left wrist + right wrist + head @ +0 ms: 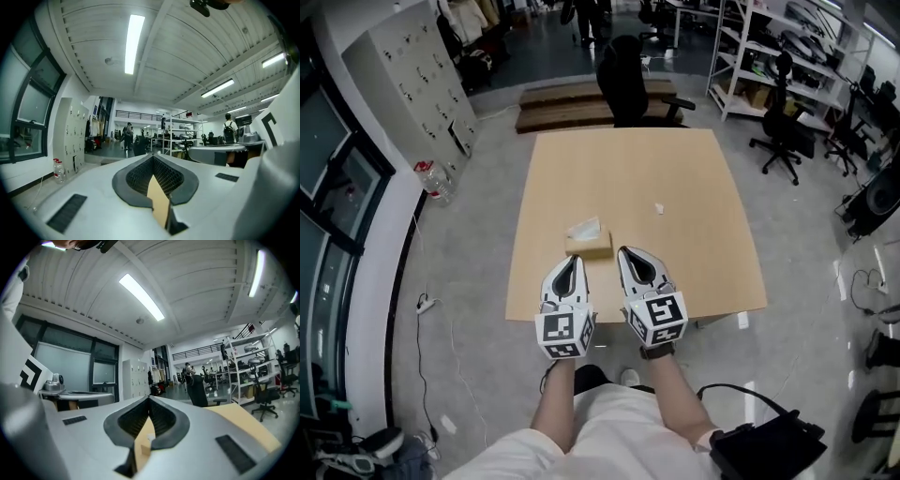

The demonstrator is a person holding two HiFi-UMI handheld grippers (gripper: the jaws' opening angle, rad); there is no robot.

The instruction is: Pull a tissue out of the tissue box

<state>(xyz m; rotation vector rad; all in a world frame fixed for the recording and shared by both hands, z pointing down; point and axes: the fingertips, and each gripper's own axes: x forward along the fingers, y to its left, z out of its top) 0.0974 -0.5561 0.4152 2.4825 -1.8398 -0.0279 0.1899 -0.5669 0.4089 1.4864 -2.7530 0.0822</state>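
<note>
A tan tissue box lies on the wooden table near its front edge, with a white tissue sticking out of the top. My left gripper is held level just short of the box, its jaws together with nothing between them. My right gripper hovers beside the box's right end, also shut and empty. In the right gripper view, the box shows small through the slit below the closed tips. The left gripper view shows closed tips and a strip of tabletop.
A small white scrap lies on the table to the right. A black office chair stands at the far edge, with wooden pallets behind. A water bottle sits on the floor at left, shelves and chairs at right.
</note>
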